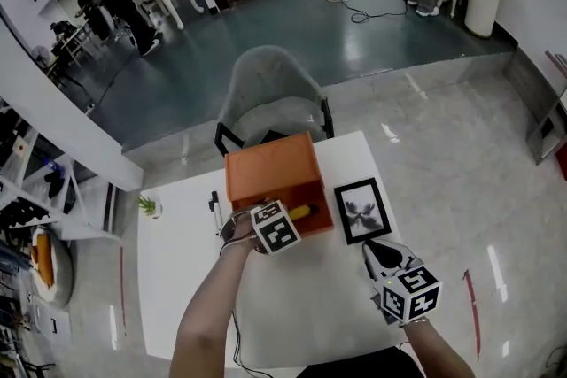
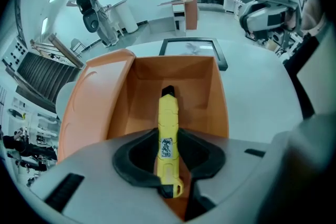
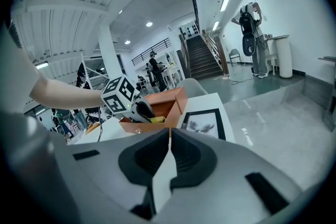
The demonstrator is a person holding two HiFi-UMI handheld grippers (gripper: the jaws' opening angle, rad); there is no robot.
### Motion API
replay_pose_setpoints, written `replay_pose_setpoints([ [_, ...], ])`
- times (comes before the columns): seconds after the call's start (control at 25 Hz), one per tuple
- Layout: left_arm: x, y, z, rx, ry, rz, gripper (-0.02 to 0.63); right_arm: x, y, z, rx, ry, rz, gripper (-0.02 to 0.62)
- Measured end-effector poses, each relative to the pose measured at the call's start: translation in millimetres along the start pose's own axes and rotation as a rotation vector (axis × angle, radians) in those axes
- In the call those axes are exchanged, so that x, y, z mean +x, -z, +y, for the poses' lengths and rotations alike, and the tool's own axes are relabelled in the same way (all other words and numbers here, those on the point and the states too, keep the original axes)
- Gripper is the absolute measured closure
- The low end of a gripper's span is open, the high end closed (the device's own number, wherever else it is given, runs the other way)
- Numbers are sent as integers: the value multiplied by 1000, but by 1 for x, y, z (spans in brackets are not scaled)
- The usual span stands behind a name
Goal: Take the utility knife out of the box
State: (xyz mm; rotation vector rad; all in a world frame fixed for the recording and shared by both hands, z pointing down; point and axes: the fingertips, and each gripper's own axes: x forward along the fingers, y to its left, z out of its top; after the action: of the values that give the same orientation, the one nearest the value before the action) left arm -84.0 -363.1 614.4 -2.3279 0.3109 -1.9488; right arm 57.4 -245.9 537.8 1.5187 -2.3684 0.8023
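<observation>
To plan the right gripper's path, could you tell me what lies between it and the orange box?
A black-framed picture lies flat on the white table there, close beside the box, clearest in the head view.

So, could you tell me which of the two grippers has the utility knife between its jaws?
The left gripper: its jaws grip the yellow utility knife inside the orange box. The right gripper is shut on nothing.

Head view looks steeply down over the white tabletop [image 1: 292,305]. Left gripper view peers close into the open orange box [image 2: 173,78]; right gripper view catches that box from farther back.
</observation>
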Motion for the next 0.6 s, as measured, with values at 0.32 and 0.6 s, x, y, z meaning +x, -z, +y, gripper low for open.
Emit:
replay_pose_setpoints([
  [0.32, -40, -3, 5, -2, -131, -80, 497, -5, 1, 8, -10, -19, 3, 595],
  [0.6, -84, -1, 15, -109, -303, -174, 497, -4, -5, 22, -19, -43, -5, 595],
])
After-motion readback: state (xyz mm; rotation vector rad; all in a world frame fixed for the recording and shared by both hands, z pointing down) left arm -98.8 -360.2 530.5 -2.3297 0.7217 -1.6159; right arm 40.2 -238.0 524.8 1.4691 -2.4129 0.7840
